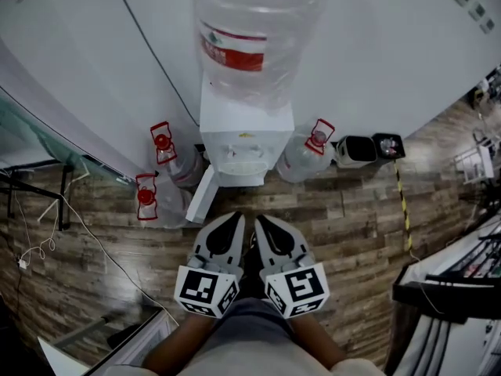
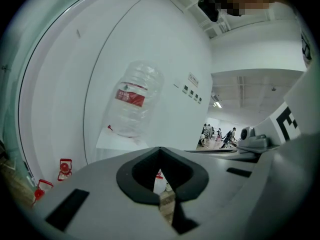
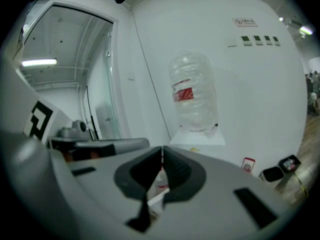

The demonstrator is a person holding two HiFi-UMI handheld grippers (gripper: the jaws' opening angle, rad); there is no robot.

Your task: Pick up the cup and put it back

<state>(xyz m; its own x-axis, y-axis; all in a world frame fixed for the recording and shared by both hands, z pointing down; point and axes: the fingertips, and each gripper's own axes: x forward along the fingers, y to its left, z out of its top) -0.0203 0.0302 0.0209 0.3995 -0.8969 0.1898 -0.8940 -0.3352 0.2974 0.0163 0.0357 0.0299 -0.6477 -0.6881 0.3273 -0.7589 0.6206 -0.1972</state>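
A white water dispenser (image 1: 245,143) stands against the white wall with a big clear bottle (image 1: 254,30) upside down on top. I cannot make out a cup in any view. My left gripper (image 1: 237,219) and right gripper (image 1: 262,221) are held side by side over the wooden floor, just in front of the dispenser, tips pointing at it. Both are shut with nothing between the jaws. In the left gripper view the left gripper (image 2: 160,151) points toward the bottle (image 2: 134,106). In the right gripper view the right gripper (image 3: 162,150) faces the bottle (image 3: 192,94) too.
Spare bottles with red caps (image 1: 162,143) (image 1: 146,197) (image 1: 317,135) stand on the floor on both sides of the dispenser. A small bin (image 1: 356,151) sits right of them. A desk (image 1: 454,280) is at the lower right, and a glass partition (image 1: 47,135) with cables at left.
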